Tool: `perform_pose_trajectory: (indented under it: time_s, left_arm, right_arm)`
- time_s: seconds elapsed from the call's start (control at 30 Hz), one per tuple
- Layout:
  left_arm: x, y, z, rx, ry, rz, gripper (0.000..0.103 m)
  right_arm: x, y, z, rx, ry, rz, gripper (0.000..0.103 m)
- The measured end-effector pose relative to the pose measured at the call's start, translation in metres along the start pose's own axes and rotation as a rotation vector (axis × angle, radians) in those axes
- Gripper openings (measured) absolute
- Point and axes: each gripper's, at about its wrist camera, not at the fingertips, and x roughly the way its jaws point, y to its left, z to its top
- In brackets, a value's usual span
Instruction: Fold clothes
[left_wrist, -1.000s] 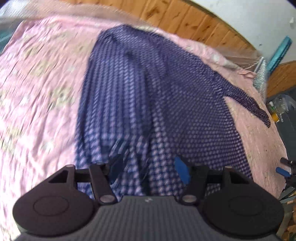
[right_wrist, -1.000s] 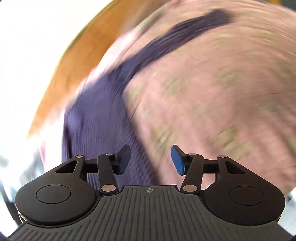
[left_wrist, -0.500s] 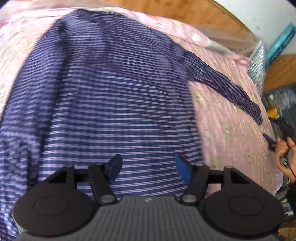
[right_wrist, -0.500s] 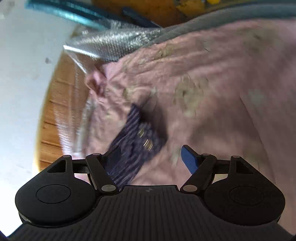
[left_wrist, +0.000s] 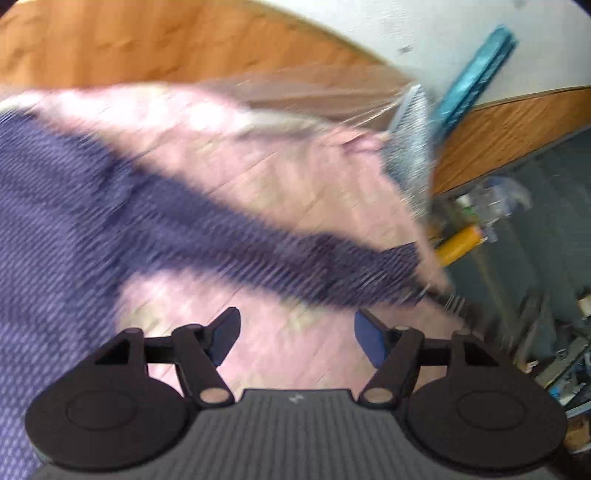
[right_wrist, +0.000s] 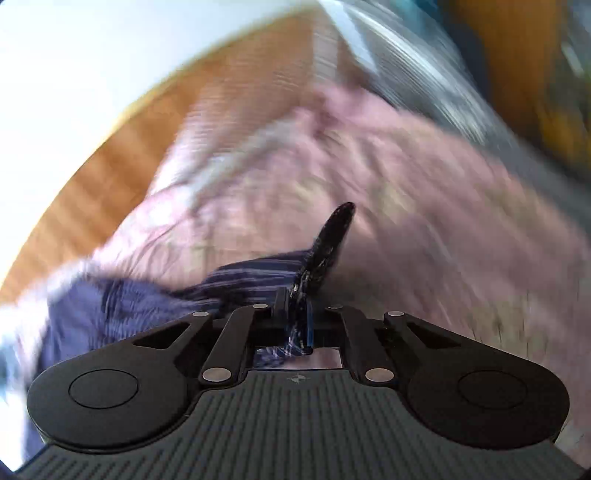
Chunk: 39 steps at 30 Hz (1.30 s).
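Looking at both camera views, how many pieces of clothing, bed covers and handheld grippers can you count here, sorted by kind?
Striped navy shirt: 1, spread on the bed, sleeve end clamped in the right gripper's jaws.
Pink bedspread: 1.
Grippers: 2, left gripper with jaws open and empty, right gripper shut on the sleeve.
Total: 4.

No text, label or number can be read in either view.

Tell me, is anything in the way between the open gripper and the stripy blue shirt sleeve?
Nothing visible. The left gripper has its jaws open over bare pink bedsheet, and the shirt sleeve lies just beyond them with nothing between. The right gripper is already shut on the sleeve's cuff.
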Motion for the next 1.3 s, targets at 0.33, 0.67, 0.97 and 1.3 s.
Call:
perform_pose_trajectory:
  time_s: [0.33, 0.67, 0.97, 1.3]
  left_arm:
    - [0.133, -0.084, 0.032, 0.225, 0.147, 0.048, 0.077]
    - [0.055, -0.024, 0.060, 0.109, 0.092, -0.012, 0.006]
    - [-0.139, 0.177, 0.139, 0.124, 0.075, 0.505, 0.006]
    - [-0.143, 0.269, 0.118, 0.129, 0.090, 0.461, 0.006]
  right_arm:
    - [-0.011, 0.096, -0.022, -0.357, -0.074, 0.056, 0.003]
    - [-0.015, 0.097, -0.059, -0.209, 0.048, 0.186, 0.056]
    - [-0.028, 0.168, -0.141, -0.171, 0.250, 0.398, 0.069]
    - [-0.051, 0.239, -0.236, -0.258, 0.352, 0.263, 0.064]
